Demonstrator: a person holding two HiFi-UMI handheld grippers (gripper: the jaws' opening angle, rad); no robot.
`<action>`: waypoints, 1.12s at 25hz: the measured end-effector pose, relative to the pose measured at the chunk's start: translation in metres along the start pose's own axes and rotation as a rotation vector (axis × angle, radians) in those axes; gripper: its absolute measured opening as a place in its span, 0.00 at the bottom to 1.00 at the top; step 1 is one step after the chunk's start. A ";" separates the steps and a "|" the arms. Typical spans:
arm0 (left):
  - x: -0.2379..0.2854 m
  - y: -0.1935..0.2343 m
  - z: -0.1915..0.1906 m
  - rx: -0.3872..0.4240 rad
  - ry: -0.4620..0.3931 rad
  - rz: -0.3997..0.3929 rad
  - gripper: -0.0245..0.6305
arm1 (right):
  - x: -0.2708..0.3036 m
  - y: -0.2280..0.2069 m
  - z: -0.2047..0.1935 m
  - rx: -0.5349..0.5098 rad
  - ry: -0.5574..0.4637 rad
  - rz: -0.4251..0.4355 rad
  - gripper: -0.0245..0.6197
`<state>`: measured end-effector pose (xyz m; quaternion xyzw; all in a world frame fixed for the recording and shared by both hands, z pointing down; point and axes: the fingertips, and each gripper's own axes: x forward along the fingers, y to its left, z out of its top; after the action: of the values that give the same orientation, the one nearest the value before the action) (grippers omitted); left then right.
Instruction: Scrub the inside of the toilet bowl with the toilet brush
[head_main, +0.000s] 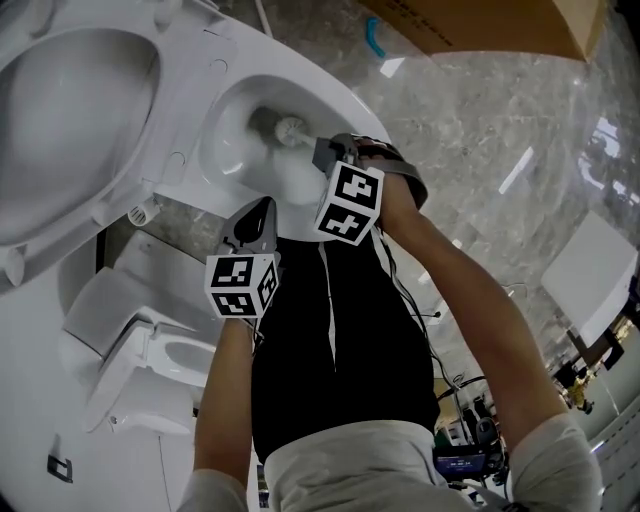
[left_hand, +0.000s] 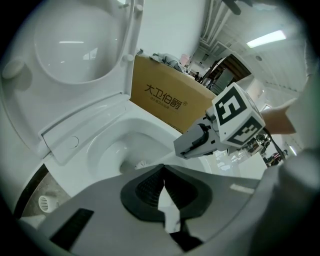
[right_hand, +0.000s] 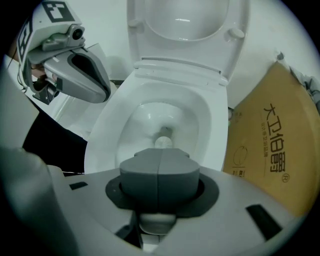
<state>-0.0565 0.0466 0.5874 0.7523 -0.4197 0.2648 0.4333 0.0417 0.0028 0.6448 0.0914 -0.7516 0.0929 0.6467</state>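
Toilet brush with a white bristle head (head_main: 290, 130) sits low in the white ceramic toilet bowl (head_main: 310, 90), its head beside the dark drain opening. Bare glazed wall shows all round it. The right tongs (head_main: 325, 150) are clamped on the brush's pale handle. In the right gripper view the two grey jaws meet flush, the round handle emerges beneath them, and the bristle head (right_hand: 162, 142) is visible beyond. These tongs hang over the bowl's near rim (right_hand: 107, 130).

The left tongs (head_main: 266, 205) hover outside the front rim, apart from the bowl. Their jaw tips are together with nothing between them (left_hand: 162, 172). The two pairs of tongs are near each other but not touching.

The white oval seat and lid (head_main: 70, 110) stand raised behind the bowl, leaving the opening unobstructed from above. A brown cardboard box with printed characters (right_hand: 270, 150) stands just beside one flank of the toilet. A second white toilet (head_main: 150, 370) occupies the other side, and grey marbled floor (head_main: 480, 130) lies open beyond.
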 end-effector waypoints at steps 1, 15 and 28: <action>0.001 0.002 0.002 -0.001 0.001 0.001 0.05 | 0.001 -0.004 0.003 0.012 -0.006 -0.001 0.26; -0.020 0.034 0.029 -0.031 -0.043 0.053 0.05 | -0.010 -0.015 0.077 0.091 -0.182 0.035 0.26; -0.048 0.035 0.042 -0.008 -0.084 0.039 0.05 | -0.015 0.039 0.053 0.107 -0.104 0.051 0.27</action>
<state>-0.1096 0.0201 0.5458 0.7527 -0.4532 0.2398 0.4130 -0.0172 0.0272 0.6214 0.1112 -0.7803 0.1444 0.5983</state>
